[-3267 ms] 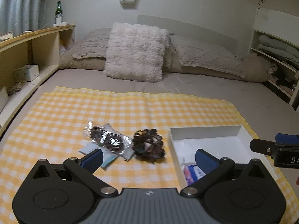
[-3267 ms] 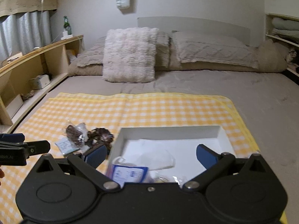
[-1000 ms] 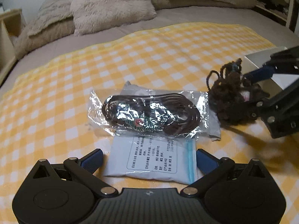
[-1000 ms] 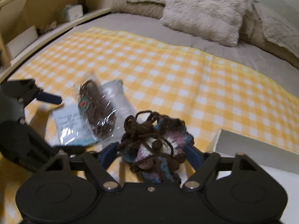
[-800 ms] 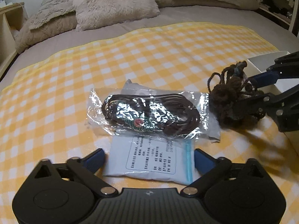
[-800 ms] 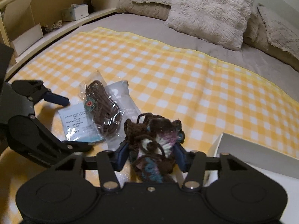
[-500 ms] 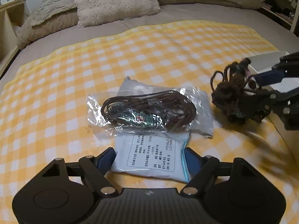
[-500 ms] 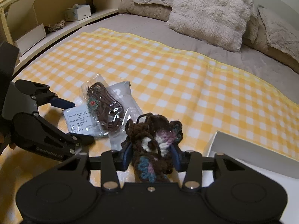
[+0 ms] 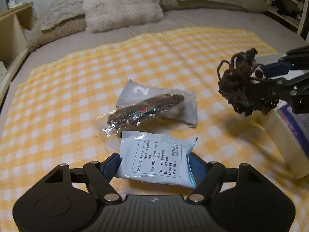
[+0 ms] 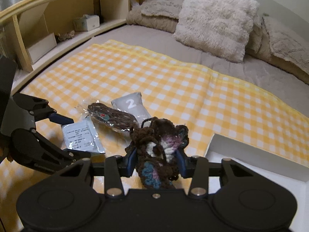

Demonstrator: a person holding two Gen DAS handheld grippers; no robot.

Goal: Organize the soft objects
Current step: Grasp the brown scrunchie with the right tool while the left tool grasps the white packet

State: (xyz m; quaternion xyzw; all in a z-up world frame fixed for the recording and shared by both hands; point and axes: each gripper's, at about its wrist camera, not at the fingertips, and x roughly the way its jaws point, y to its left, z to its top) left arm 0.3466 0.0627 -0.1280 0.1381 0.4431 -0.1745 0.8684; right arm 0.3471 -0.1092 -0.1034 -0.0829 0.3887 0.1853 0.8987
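Crocheted yarn toy (image 10: pixel 160 150) sits clamped in the right gripper (image 10: pixel 157 163), lifted off the cloth (image 10: pixel 173 89); left gripper (image 9: pixel 154 162) pinches a sachet (image 9: pixel 157 158). Next, I judge: carry both over the box (image 10: pixel 251 154) and release.

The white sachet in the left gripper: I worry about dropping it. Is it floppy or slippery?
The white sachet looks pillowy, so it probably bends a little. Its glossy film may slip. The left gripper clamps its edges, and it sags little.
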